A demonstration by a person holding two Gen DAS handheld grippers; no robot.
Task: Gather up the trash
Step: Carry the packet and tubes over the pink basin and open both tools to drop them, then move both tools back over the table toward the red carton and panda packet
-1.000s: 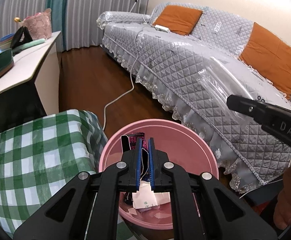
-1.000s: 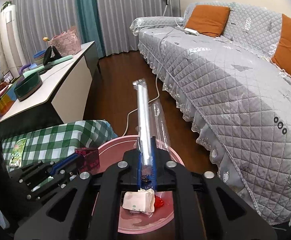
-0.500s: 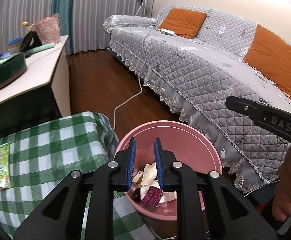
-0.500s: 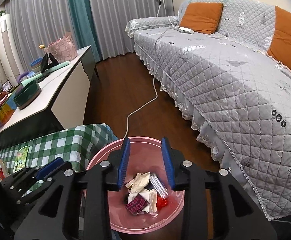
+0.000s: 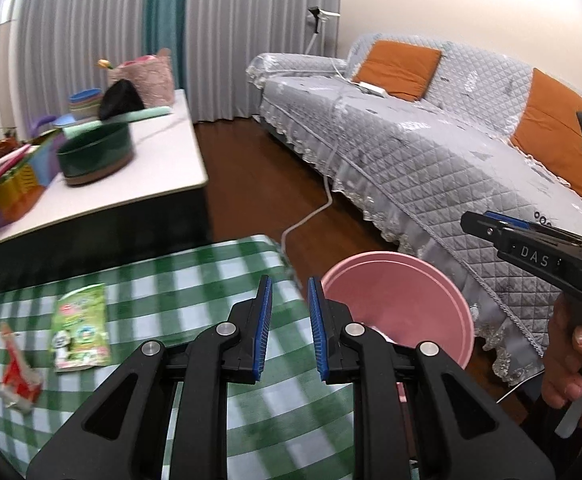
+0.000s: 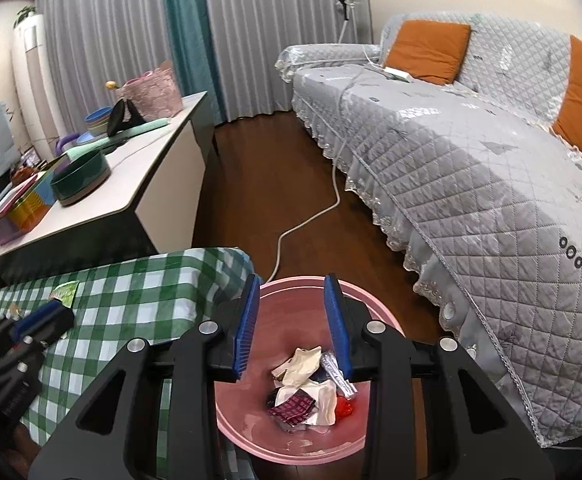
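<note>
A pink bin (image 6: 347,436) stands on the floor beside a table with a green checked cloth (image 5: 195,280). It holds several wrappers (image 6: 307,384), among them a dark red one and a silver one. My right gripper (image 6: 293,326) is open and empty above the bin. My left gripper (image 5: 289,330) is open and empty over the table's right edge, with the bin (image 5: 403,300) to its right. A green snack packet (image 5: 79,328) and a red wrapper (image 5: 19,368) lie on the cloth at the left. The left gripper also shows in the right wrist view (image 6: 39,320).
A grey quilted sofa (image 6: 471,160) with orange cushions runs along the right. A white cable (image 6: 311,216) crosses the wooden floor. A white side table (image 5: 131,176) at the back left carries a green bowl (image 5: 95,156) and boxes.
Both grippers opened and dropped their trash into the bin: the left its dark red wrapper, the right its long clear wrapper. The left gripper then swung left over the table.
</note>
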